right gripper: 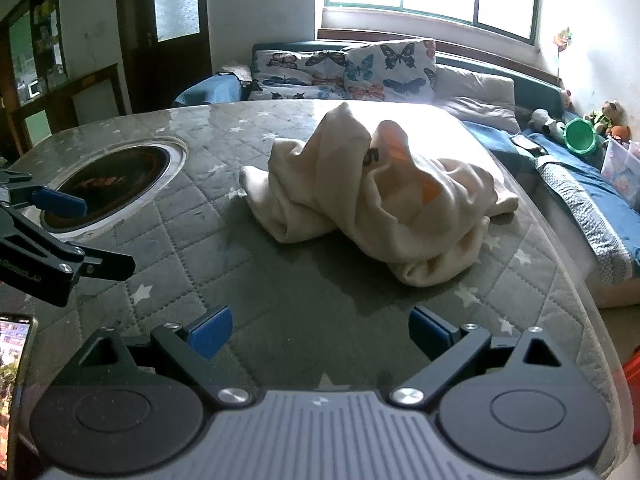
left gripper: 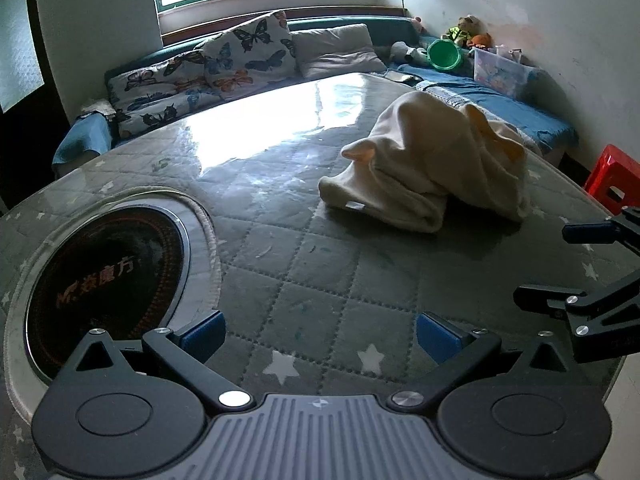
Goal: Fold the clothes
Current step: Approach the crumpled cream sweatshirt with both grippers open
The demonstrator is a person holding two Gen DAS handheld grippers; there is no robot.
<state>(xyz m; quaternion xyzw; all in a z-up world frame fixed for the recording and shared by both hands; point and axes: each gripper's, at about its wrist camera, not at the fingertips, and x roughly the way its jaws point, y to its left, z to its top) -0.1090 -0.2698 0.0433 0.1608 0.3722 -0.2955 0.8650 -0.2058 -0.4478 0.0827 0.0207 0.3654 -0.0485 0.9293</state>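
Quilted table bears a crumpled cream garment — left gripper, right gripper spread wide, empty

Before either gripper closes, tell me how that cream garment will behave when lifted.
The cream garment lies crumpled in soft folds, so it will likely hang floppy and unfurl. It looks thick, perhaps fleece, so probably bulky rather than heavy. The glossy table cover may let it slide if dragged.

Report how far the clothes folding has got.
Done: nothing visible; the cream garment lies in a crumpled heap on the quilted table cover. In hand: nothing; the left gripper and right gripper are both open and empty, short of the cloth. Left: spreading it flat and all the folds.
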